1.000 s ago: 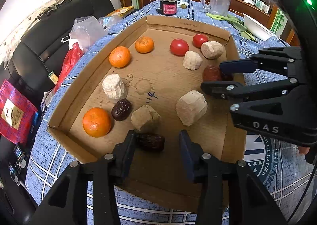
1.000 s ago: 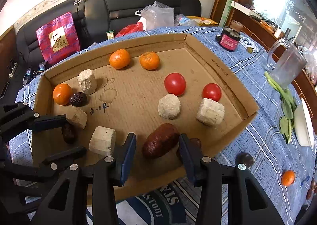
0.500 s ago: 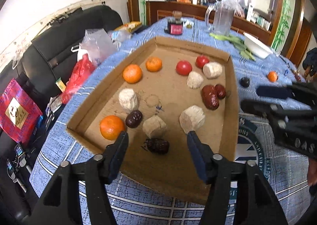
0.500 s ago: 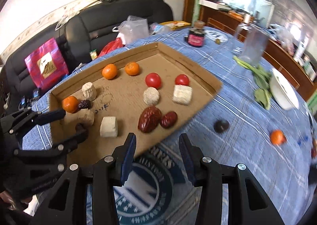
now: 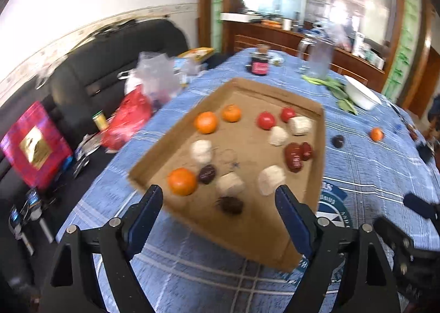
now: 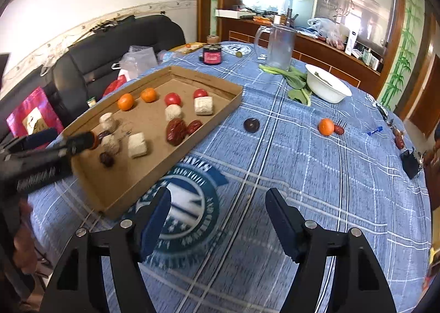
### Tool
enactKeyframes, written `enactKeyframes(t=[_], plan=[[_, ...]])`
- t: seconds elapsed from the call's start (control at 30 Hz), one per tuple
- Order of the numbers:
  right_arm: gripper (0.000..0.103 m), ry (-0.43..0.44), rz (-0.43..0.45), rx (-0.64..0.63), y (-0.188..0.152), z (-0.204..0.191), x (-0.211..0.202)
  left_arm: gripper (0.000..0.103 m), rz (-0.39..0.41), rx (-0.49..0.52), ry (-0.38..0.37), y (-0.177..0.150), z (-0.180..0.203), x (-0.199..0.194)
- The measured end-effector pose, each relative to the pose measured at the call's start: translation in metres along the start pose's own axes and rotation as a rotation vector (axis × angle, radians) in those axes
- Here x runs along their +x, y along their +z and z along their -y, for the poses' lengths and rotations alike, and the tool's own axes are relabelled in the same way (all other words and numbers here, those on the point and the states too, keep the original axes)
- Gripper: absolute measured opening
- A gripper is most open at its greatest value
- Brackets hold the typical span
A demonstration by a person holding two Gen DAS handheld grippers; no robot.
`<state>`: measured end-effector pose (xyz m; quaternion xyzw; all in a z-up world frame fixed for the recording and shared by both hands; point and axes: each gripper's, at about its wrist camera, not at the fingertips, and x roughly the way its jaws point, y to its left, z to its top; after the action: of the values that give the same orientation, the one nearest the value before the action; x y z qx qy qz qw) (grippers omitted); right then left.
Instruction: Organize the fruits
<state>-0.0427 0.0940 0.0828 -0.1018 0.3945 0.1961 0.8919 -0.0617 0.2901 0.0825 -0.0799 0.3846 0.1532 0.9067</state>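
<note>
Hovering over the near edge of the cardboard tray (image 5: 320, 147), the left gripper (image 5: 217, 203) has its jaws opening with nothing between them; a dark date (image 5: 229, 204) lies on the tray floor just beyond its fingertips. The right gripper (image 6: 217, 203) hangs above the blue checked tablecloth (image 6: 316, 175), off the tray's right side, its jaws also opening and empty. Inside the tray lie three tangerines, two tomatoes (image 6: 172, 98), several pale blocks and two large red dates (image 6: 176, 131) touching each other near the right wall. Out on the cloth, well apart from the tray, sit a dark round fruit (image 6: 251, 124) and a loose tangerine (image 6: 326, 126) touching a small red date (image 6: 339, 129).
</note>
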Motion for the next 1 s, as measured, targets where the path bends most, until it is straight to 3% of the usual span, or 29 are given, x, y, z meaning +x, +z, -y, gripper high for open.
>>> enactKeyframes(t=[0.07, 0.2, 0.43, 0.53, 0.7, 1.0], plan=[[0.076, 0.009, 0.001, -0.027, -0.006, -0.004, -0.008, 0.083, -0.021, -0.058, -0.002, -0.005, -0.007, -0.006], [0.078, 0.019, 0.040, -0.060, -0.014, -0.009, -0.023, 0.084, 0.001, -0.093, 0.082, -0.020, -0.009, -0.024], [0.081, 0.045, 0.056, -0.012, -0.018, -0.015, -0.027, 0.090, 0.083, -0.059, 0.139, -0.038, -0.007, -0.058], [0.082, 0.045, 0.071, -0.011, -0.022, -0.025, -0.030, 0.090, 0.163, -0.024, 0.207, -0.043, -0.006, -0.068], [0.093, -0.009, 0.134, -0.015, -0.019, -0.040, -0.048, 0.090, 0.160, -0.012, 0.116, -0.038, -0.016, -0.070], [0.102, -0.068, 0.186, 0.066, -0.016, -0.051, -0.055, 0.090, 0.154, 0.019, 0.083, -0.039, -0.030, -0.067]])
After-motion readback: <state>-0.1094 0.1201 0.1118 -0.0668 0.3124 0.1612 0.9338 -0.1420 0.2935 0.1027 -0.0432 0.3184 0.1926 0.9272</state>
